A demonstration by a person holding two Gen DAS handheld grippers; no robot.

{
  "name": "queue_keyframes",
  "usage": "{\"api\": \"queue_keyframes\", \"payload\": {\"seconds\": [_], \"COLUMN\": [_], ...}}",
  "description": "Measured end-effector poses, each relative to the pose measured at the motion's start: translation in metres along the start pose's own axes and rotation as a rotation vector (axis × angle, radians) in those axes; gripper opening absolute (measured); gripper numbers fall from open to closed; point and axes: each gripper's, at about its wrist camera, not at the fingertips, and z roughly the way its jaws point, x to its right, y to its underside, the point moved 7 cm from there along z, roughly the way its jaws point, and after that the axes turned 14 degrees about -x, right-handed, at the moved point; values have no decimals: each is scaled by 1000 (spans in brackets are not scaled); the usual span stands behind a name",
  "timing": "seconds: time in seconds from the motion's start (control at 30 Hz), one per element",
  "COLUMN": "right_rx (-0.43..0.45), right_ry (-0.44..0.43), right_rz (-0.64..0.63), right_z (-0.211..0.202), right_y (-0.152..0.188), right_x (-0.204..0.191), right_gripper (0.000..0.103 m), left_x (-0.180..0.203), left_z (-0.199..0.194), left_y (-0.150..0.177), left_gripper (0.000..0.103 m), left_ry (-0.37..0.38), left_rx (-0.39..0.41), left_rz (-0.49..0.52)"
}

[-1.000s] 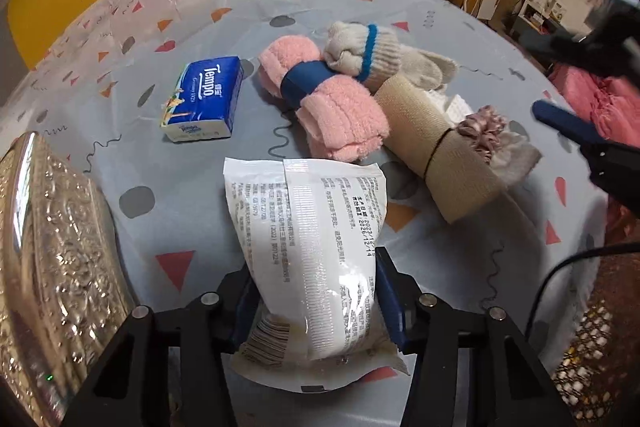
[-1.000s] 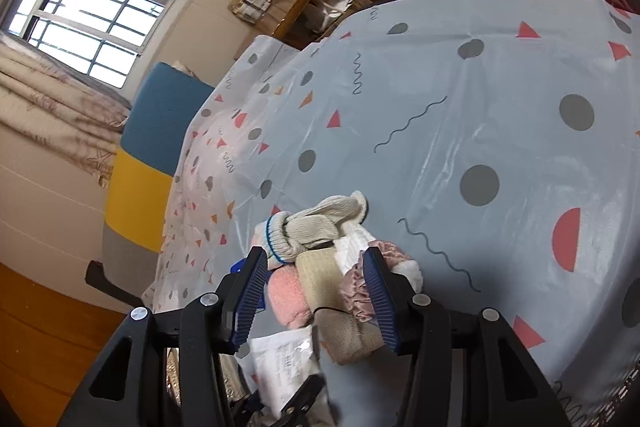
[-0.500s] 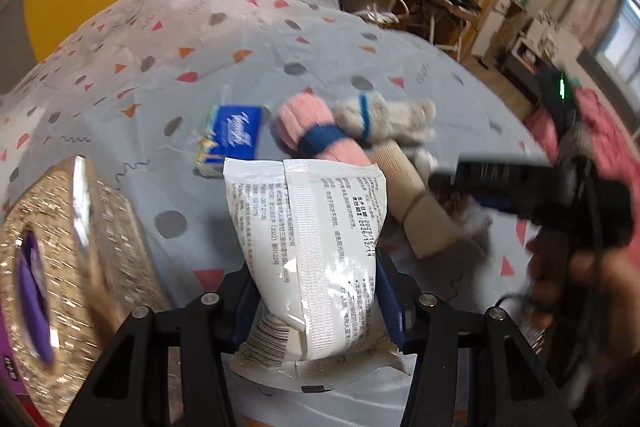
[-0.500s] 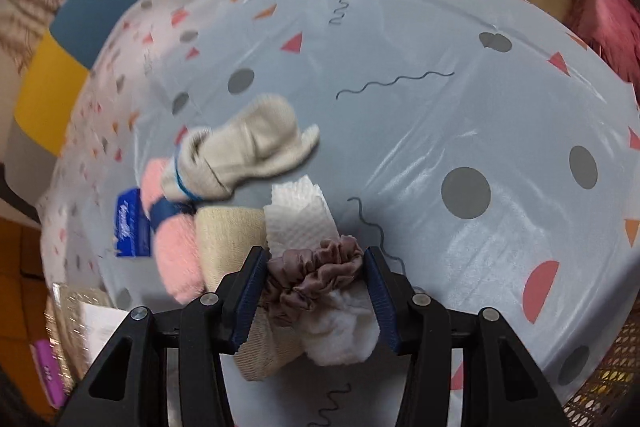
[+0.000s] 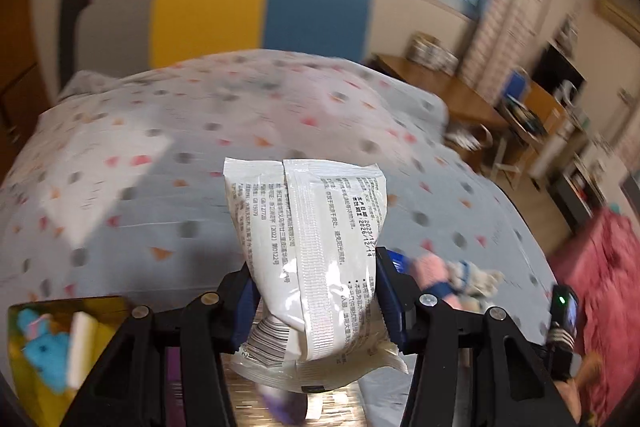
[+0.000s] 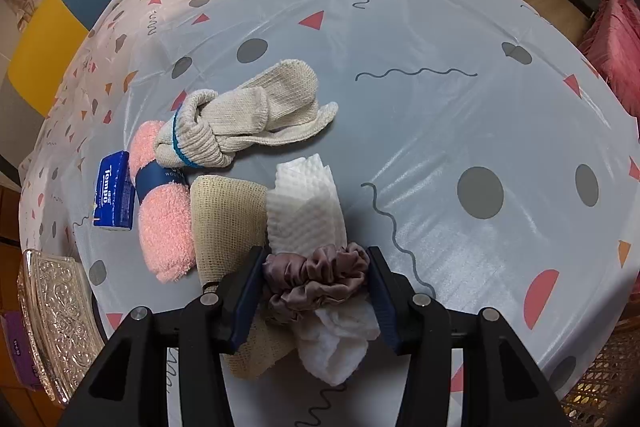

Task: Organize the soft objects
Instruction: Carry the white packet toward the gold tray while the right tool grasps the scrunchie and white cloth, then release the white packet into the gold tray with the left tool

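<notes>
Left claw (image 5: 314, 291) lifted white packet (image 5: 308, 247), right claw (image 6: 316, 283) astride scrunchie (image 6: 316, 279)

Centre frame, the glove (image 6: 244, 123) lies above the towel roll (image 6: 228, 227) and folded tissue (image 6: 306, 215); the tissue pack (image 6: 113, 197) sits left, the scrunchie (image 6: 316, 279) below.

Not much legible tbh. The blue tissue pack (image 6: 113, 195), just beside the pink fluffy socks (image 6: 164, 223), says "Tempo" in white. The socks' navy band (image 6: 159, 183) has white lettering starting "WOO", rest hidden. White plastic packet (image 5: 316, 259) has Chinese print too small to read, plus dates 2023/12/15 and 2026/12/14, "(2021)" and a barcode.
</notes>
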Motion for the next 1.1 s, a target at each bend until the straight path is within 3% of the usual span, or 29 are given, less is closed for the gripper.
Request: {"api": "queue_keyframes", "payload": {"seconds": [0.23,0.43,0.57,0.77,0.93,1.1], "right_rx": [-3,-4,-6,-11,-10,-3], "right_ry": [5,19,37,69,106,163], "right_rz": [-3,-8,-19,-35,-54,-84], "right_z": [1,4,6,10,13,17], "right_y": [0,-2,-2,-3,-3,0], "right_x": [1,-1,-3,-9,-13,-22], "right_gripper": [50,50,50,51,51,51], "left_x": [-115,-218,-266,-315,-329,-331], "left_z": [-34,-57,-59,-51,-32,-27], "left_y": [24,96,150,219,256,263], "left_gripper": [53,54,54,54,54,74], "left_ry": [-75,-124,-147,-183,-194,-197], "left_rx": [56,52,26,-16,-73,-64], "left_rz": [-145,-317,-409,-541,-555,-570]}}
